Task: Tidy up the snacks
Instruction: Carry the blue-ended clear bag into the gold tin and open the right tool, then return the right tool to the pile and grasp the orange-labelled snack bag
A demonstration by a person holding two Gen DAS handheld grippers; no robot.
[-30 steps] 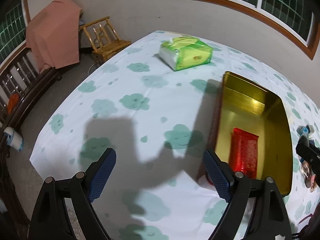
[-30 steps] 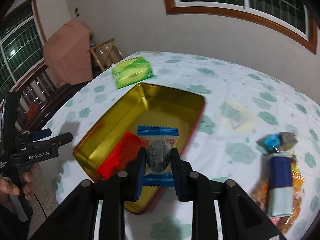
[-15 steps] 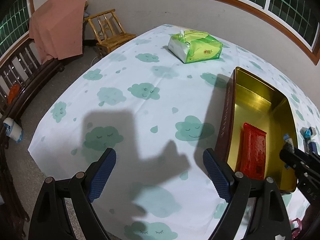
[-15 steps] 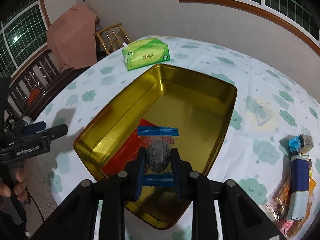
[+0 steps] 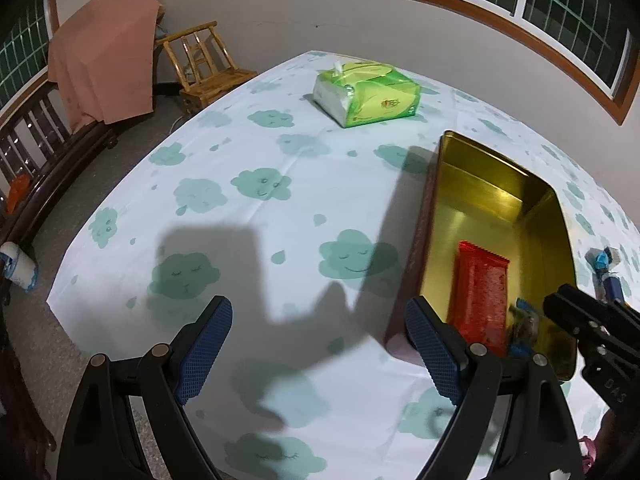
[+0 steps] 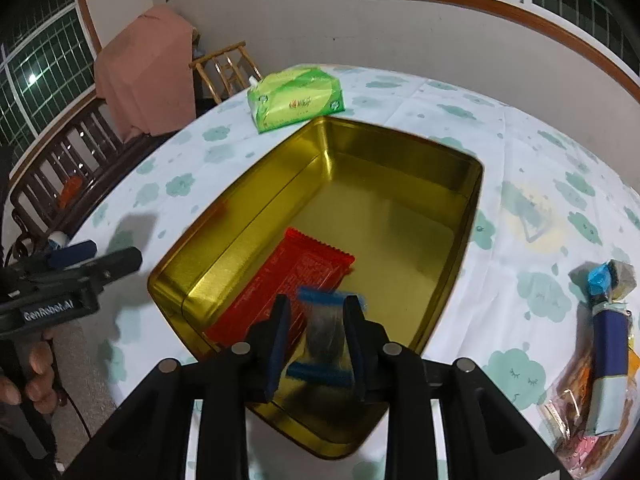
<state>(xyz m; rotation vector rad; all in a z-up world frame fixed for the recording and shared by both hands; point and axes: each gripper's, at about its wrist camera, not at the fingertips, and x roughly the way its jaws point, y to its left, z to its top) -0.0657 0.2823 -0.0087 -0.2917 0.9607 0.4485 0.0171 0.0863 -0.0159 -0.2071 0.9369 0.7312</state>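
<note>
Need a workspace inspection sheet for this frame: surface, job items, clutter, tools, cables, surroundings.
Surface: table under a white cloth with green clouds.
Job's things: gold tin open, holding a red packet; blue-edged snack between the right tool's fingers over the tin; more snacks piled on the cloth to the right of the tin.
Clutter: green tissue pack beyond the tin.
Grippers: left tool open, holding nothing; right tool jaws have just been opening, pads not visibly pressing the snack.
Cables: nothing seen.
Surroundings: wooden chair, pink draped cloth, windows.
</note>
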